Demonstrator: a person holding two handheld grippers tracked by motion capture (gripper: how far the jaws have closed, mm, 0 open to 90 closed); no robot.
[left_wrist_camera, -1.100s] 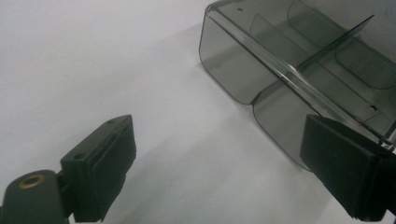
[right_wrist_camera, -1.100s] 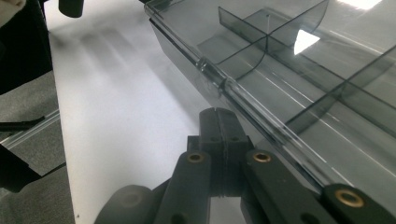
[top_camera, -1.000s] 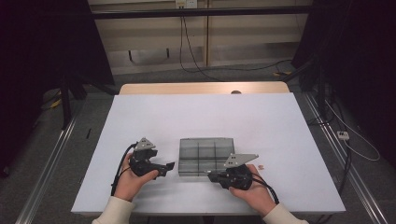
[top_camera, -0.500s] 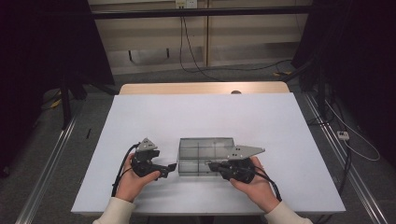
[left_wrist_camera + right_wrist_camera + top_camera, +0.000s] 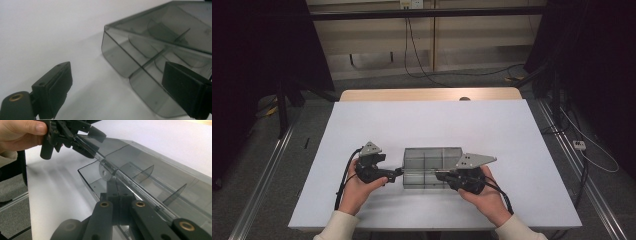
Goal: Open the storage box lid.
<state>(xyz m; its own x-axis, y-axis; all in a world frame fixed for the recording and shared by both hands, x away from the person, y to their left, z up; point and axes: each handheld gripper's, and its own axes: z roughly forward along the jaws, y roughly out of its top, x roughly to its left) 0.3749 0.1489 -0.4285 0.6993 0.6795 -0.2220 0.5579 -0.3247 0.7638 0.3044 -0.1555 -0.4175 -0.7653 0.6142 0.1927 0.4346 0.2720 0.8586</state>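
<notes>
High view, box: I see the smoky clear compartment box (image 5: 427, 166) lying on the white worktop (image 5: 432, 125), near its front edge, between my two hands.
High view, left gripper (image 5: 396, 173): at the box's left end, held in the left hand (image 5: 357, 189).
High view, right gripper (image 5: 441, 174): reaching in at the box's front edge from the right, in the right hand (image 5: 484, 197).
Left gripper view: my jaws stand wide open, one on each side of the box's near corner (image 5: 130, 75), neither pad touching it (dividers show through the wall).
Right gripper view: jaws closed tight on a small round tab (image 5: 105, 173) at the box's front rim; the left gripper sits at the far end.
</notes>
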